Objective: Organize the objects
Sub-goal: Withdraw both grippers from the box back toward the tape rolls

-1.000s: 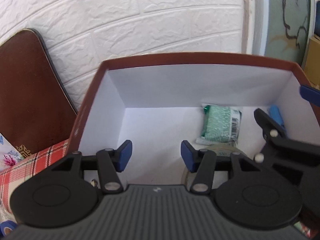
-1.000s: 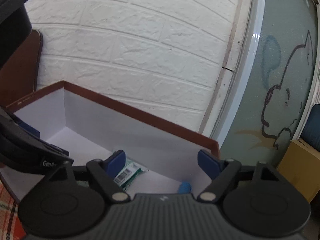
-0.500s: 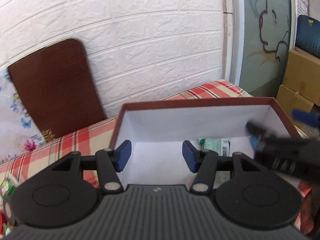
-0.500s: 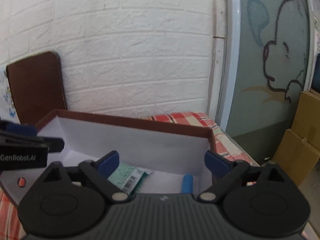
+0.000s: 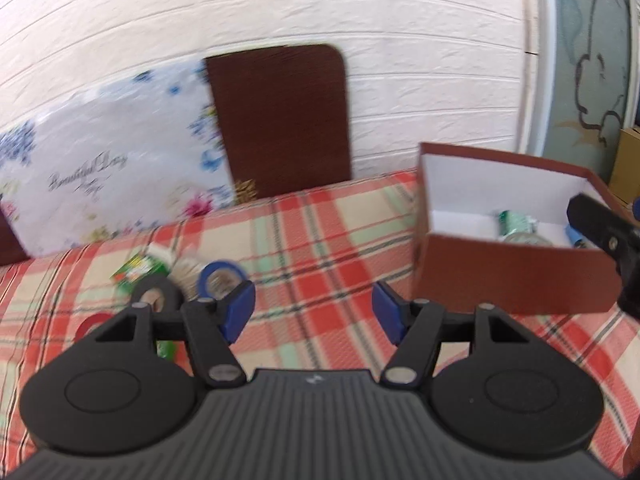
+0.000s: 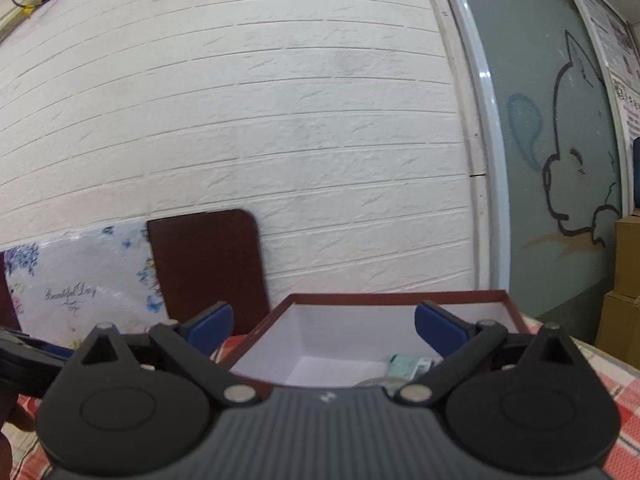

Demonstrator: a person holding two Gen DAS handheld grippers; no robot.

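Note:
A brown box (image 5: 512, 276) with a white inside stands on the plaid cloth at the right; it also shows in the right wrist view (image 6: 400, 300). Inside lie a green packet (image 5: 514, 220), a clear tape roll (image 5: 524, 238) and a blue item (image 5: 574, 236). My left gripper (image 5: 314, 312) is open and empty above the cloth, left of the box. To its left lie a blue tape roll (image 5: 220, 278), a black roll (image 5: 156, 294), a red roll (image 5: 90, 326) and a green packet (image 5: 138, 274). My right gripper (image 6: 324, 328) is open and empty, above the box's near edge.
A dark brown board (image 5: 280, 120) and a floral board (image 5: 108, 176) lean on the white brick wall behind the table. The plaid cloth (image 5: 320, 248) covers the table. Cardboard boxes (image 6: 624, 272) stand at the far right by a glass panel.
My left gripper has pulled out of the box and swung left, now facing the loose tape rolls. My right gripper has risen and backed off from the box. Both stay open.

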